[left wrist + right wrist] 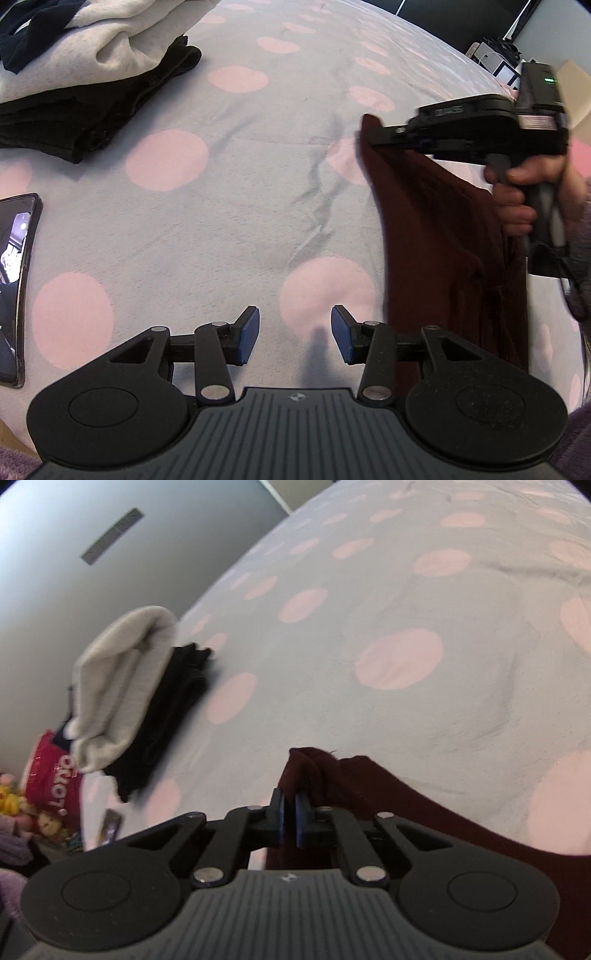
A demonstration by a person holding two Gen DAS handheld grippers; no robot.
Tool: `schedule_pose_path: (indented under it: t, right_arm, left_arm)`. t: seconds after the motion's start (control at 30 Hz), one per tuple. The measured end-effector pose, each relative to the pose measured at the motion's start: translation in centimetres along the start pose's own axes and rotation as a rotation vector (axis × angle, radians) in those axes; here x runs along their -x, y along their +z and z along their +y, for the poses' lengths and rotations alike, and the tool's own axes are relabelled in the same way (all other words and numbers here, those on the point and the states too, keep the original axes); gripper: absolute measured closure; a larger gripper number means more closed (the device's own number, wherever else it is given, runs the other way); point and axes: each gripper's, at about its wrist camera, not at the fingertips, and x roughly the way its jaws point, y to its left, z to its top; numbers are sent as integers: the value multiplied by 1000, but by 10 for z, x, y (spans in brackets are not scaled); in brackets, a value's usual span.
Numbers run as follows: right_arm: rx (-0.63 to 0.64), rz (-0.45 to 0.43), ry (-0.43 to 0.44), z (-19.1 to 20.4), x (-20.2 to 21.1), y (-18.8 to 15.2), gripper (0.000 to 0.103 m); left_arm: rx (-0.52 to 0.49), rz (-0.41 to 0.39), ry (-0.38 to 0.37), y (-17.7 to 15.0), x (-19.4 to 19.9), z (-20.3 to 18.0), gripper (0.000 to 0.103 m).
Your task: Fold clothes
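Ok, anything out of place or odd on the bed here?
One thing: a phone lies screen-up at the bedspread's left edge, beside the folded stack. Otherwise nothing stands out; the maroon garment is pinched in the right gripper.

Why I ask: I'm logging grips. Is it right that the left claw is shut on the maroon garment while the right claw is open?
No, the sides are swapped. The right claw is shut on the maroon garment, seen in the right wrist view; the left claw is open.

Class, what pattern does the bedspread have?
Pink dots on pale grey bedspread; the left wrist view shows it best.
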Motion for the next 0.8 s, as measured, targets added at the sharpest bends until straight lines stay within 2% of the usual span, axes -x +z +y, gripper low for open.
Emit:
schedule_pose_path:
  t: [0.23,0.33,0.4,0.47,0.63,0.8]
  right_arm:
    - [-18,-1,-17,-1,-11,5,96]
    - [-28,-16,-26,2,1,7,78]
    - [-20,-35,-62,7,13,8,56]
    - [3,-61,-105,12,29,8,54]
    - [5,-93,-184,16,78,-1,52]
    - [20,-62,-315,26,124,-40,54]
  left_arm:
    - [17,10,3,-2,0,3,62]
    - [15,-2,-15,-2,6,2,62]
    - [16,-13,-22,-3,11,2,62]
    - [7,-15,-46,-7,15,0,62]
    - [-82,8,-161,-15,20,-17,59]
    - [-170,38,-185,-36,25,-32,58]
